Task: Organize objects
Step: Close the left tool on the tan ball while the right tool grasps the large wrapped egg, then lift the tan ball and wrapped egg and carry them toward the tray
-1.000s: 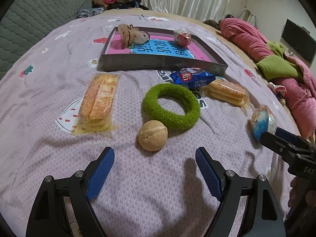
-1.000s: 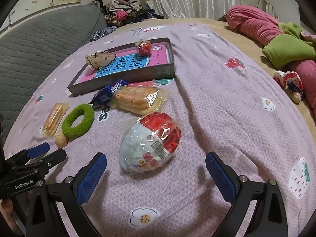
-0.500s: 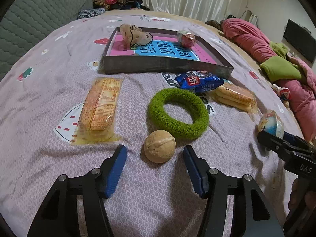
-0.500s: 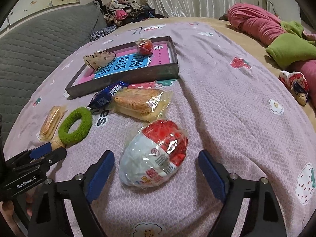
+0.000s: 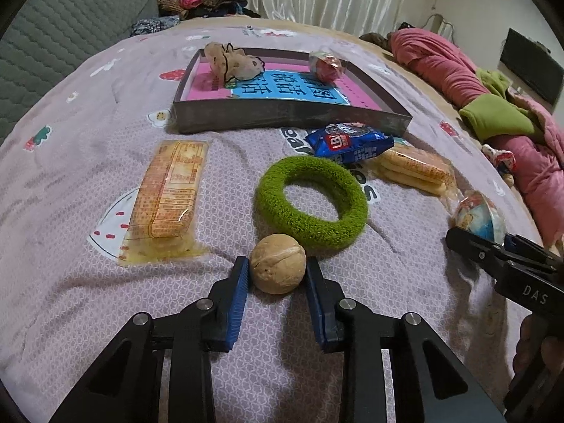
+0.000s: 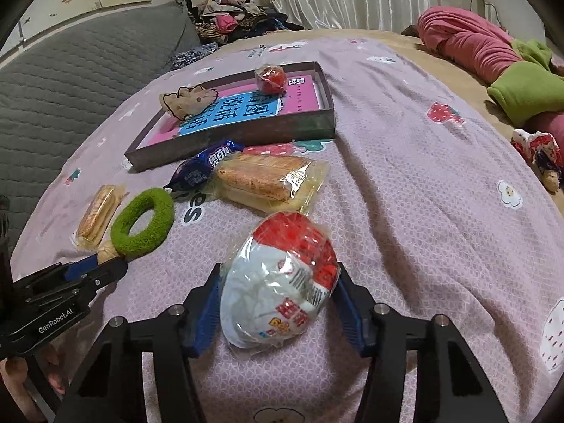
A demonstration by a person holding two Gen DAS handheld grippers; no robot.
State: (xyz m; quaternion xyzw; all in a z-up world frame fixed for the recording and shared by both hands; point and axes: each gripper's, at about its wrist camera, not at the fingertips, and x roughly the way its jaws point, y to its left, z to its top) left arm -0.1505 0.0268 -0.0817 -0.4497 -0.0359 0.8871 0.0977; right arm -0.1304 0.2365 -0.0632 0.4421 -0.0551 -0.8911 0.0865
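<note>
The left gripper [image 5: 277, 270] is pinching a small tan ball [image 5: 277, 268]: both blue pads touch its sides, and the ball sits on the purple bedspread [image 5: 70, 162] right at the fingertips. Just beyond the ball, touching it or nearly so, lies a green fuzzy ring [image 5: 311, 201], and to the left of that a long clear pack of biscuits [image 5: 167, 190]. The right gripper [image 6: 278, 282] is closed on a wrapped red-and-white egg toy [image 6: 280, 280], its pads pressing the crinkled plastic on either side while the egg rests on the bedspread. Ahead of the egg lie a wrapped sandwich cake [image 6: 268, 179] and a blue snack packet [image 6: 204, 169], which touch each other. Farther back stands a shallow box [image 6: 246, 134] with a pink-and-blue bottom, holding a beige scrunchie [image 6: 188, 100] in one corner and a small red wrapped ball [image 6: 270, 77] in another.
</note>
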